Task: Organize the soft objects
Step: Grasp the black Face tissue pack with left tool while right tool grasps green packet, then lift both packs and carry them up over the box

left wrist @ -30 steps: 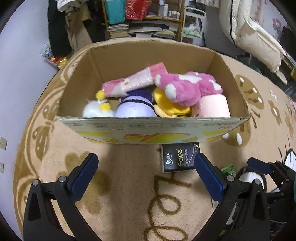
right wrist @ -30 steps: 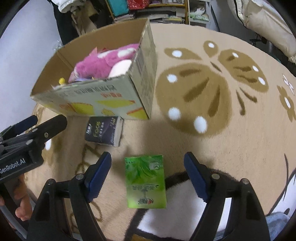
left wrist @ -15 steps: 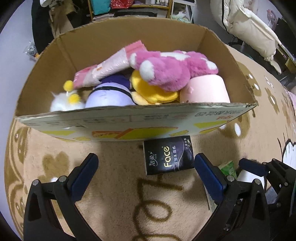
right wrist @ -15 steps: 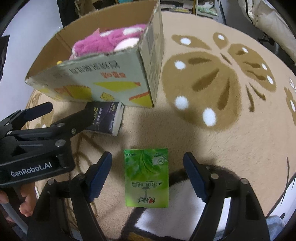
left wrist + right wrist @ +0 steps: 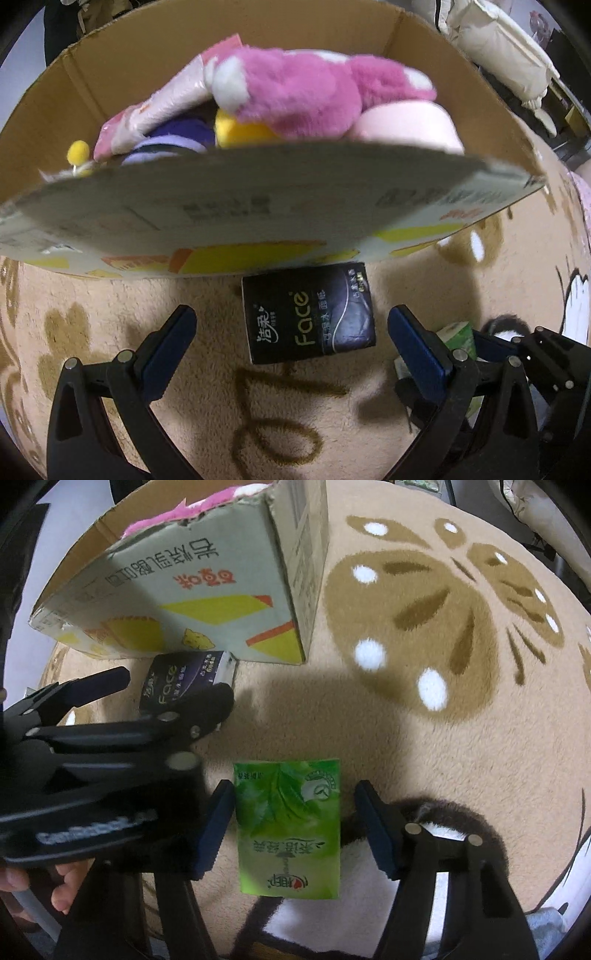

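A black "Face" tissue pack (image 5: 309,313) lies on the rug against the front of the cardboard box (image 5: 236,206). My left gripper (image 5: 291,332) is open, its fingers either side of the pack, not touching it. The pack also shows in the right wrist view (image 5: 177,681), partly behind the left gripper (image 5: 122,701). A green tissue pack (image 5: 290,829) lies flat on the rug between the fingers of my open right gripper (image 5: 295,827). The box holds a pink plush (image 5: 314,92), a pale pink cushion (image 5: 406,125), a purple plush (image 5: 177,142) and a yellow plush (image 5: 240,129).
The round beige rug (image 5: 443,720) with brown ladybird and flower patterns covers the floor. A cream duvet or cushion (image 5: 495,48) lies beyond the box at the right. A hand (image 5: 62,882) holds the left gripper's handle at lower left.
Both grippers have moved forward and lower. The black pack now sits between my left fingers and the green pack between my right fingers. Both stay open.
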The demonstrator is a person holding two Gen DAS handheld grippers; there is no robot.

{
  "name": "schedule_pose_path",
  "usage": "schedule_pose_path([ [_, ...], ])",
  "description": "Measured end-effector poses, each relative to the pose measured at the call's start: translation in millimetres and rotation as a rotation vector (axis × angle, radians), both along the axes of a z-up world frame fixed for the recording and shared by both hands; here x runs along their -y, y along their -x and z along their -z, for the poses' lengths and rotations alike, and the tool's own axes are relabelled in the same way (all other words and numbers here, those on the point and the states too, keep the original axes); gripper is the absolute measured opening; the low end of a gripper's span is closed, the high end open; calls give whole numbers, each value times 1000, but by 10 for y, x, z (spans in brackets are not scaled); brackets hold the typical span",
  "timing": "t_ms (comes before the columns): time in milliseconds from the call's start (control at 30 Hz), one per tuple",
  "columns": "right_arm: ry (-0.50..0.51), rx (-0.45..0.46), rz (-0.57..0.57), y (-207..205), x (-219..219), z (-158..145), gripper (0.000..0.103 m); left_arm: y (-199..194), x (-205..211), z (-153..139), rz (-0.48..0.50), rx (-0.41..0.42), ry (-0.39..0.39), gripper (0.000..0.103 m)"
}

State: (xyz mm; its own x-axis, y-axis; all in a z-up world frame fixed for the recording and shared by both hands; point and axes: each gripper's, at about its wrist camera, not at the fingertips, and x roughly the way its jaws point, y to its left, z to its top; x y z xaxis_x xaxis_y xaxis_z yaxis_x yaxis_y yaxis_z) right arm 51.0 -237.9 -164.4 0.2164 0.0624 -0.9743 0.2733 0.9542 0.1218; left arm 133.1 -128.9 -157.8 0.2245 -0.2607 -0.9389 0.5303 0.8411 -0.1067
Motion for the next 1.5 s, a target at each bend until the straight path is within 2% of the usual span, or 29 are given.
schedule_pose_path([
  [133,2,-17,-3,-40,0,81,63,-7,29,49,-12,24,-39,98],
  [167,5,-20,-4,-46,-4,98,58,-15,26,65,-22,25,-55,94],
  [233,13,-21,-4,-67,-32,128,57,-41,-2,71,-51,34,-58,88],
  [367,8,-5,5,-104,-107,156,56,-33,-27,34,-50,72,-69,64],
  [567,11,5,2,-156,-105,163,56,64,-93,12,-49,88,-90,64],
  [700,4,7,12,-188,-111,105,56,103,-50,-108,-51,133,-112,64],
  [833,1,28,23,-39,29,-27,56,187,-53,-235,-88,135,-86,64],
  [1333,35,172,-5,84,-42,-488,56,304,-274,-603,-170,188,-75,64],
  [1500,45,261,-3,148,-36,-705,56,415,-419,-733,-181,206,-64,64],
])
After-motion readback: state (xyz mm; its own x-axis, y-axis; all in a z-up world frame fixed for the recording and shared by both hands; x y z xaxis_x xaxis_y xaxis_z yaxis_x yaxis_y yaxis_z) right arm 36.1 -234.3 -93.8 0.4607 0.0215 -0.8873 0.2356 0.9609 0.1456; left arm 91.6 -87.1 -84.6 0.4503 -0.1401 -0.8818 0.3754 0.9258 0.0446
